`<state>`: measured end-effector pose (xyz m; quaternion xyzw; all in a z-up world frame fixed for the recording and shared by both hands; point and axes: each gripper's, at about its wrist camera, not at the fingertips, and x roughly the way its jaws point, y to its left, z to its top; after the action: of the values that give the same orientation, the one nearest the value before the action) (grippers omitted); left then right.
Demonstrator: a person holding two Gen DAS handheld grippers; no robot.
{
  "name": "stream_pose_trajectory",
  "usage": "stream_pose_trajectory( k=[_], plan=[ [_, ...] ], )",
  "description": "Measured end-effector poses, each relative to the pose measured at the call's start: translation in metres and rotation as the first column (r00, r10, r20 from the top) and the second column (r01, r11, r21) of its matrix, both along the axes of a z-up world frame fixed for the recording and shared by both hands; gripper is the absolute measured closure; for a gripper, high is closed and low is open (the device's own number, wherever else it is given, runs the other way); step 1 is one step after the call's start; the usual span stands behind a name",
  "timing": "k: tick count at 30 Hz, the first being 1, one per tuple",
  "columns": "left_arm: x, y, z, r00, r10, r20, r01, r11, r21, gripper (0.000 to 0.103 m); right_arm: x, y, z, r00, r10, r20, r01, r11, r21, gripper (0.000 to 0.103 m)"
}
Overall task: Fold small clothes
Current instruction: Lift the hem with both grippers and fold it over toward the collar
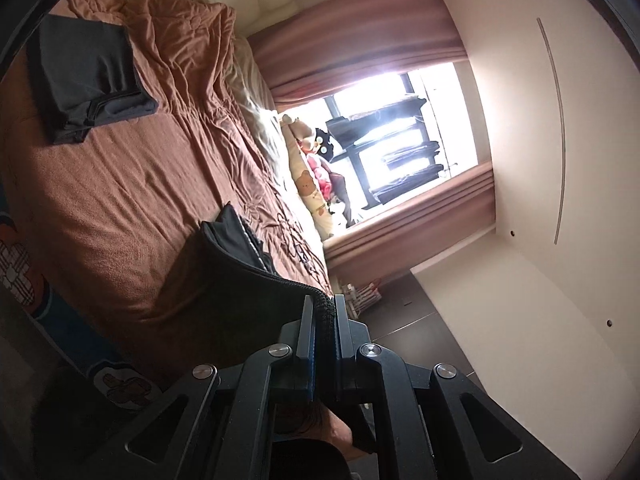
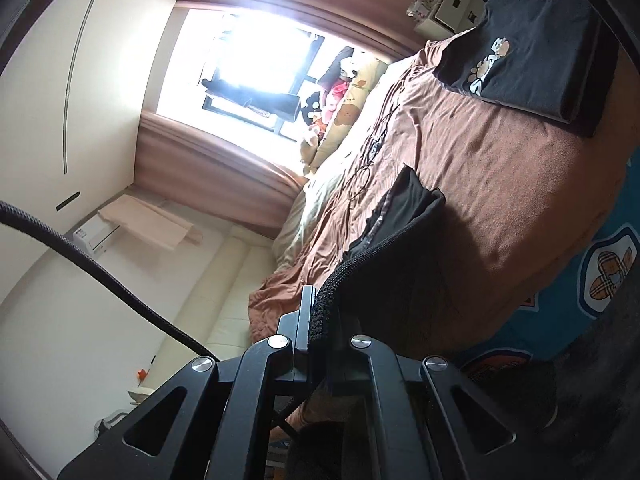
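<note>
A black garment [image 1: 236,256] with a ribbed hem hangs over the brown bedspread [image 1: 120,192]. My left gripper [image 1: 323,304] is shut on its ribbed edge. The same black garment [image 2: 400,232] shows in the right wrist view, and my right gripper [image 2: 320,300] is shut on another part of that hem. The cloth stretches from each pair of jaws down toward the bed. A folded dark grey garment [image 1: 92,76] lies on the bed, far from the left gripper. A folded black T-shirt [image 2: 528,44] with a white print lies near the bed's corner.
Plush toys [image 1: 312,168] line the bed's edge below a bright window [image 1: 400,120] with pink curtains. A white bedside unit [image 2: 448,4] stands by the bed's far corner. A black cable [image 2: 80,252] crosses the right wrist view. A blue patterned rug [image 2: 600,272] borders the bed.
</note>
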<state>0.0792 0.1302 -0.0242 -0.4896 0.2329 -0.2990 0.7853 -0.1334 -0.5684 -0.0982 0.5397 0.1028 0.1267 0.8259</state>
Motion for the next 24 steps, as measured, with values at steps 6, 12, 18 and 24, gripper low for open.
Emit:
stream_pose_trajectory(
  k=[6, 12, 18, 24],
  plan=[
    [-0.012, 0.005, 0.007, 0.999, 0.004, 0.035, -0.003, 0.999, -0.049, 0.097, -0.012, -0.003, -0.001, 1.000, -0.005, 0.024, 0.005, 1.000, 0.006, 0.103],
    [-0.003, 0.002, 0.012, 0.999, 0.010, 0.043, -0.008, 0.998, -0.060, 0.097, 0.002, -0.006, 0.006, 1.000, -0.014, 0.015, 0.014, 1.000, -0.014, 0.103],
    [0.020, -0.001, 0.010, 0.999, 0.023, 0.027, -0.021, 0.998, -0.067, 0.097, 0.031, -0.014, 0.018, 1.000, -0.014, 0.003, 0.014, 0.999, -0.033, 0.103],
    [0.057, -0.012, 0.011, 0.999, 0.038, 0.013, -0.037, 0.997, -0.071, 0.097, 0.075, -0.021, 0.030, 1.000, -0.020, -0.020, 0.019, 0.999, -0.043, 0.103]
  ],
)
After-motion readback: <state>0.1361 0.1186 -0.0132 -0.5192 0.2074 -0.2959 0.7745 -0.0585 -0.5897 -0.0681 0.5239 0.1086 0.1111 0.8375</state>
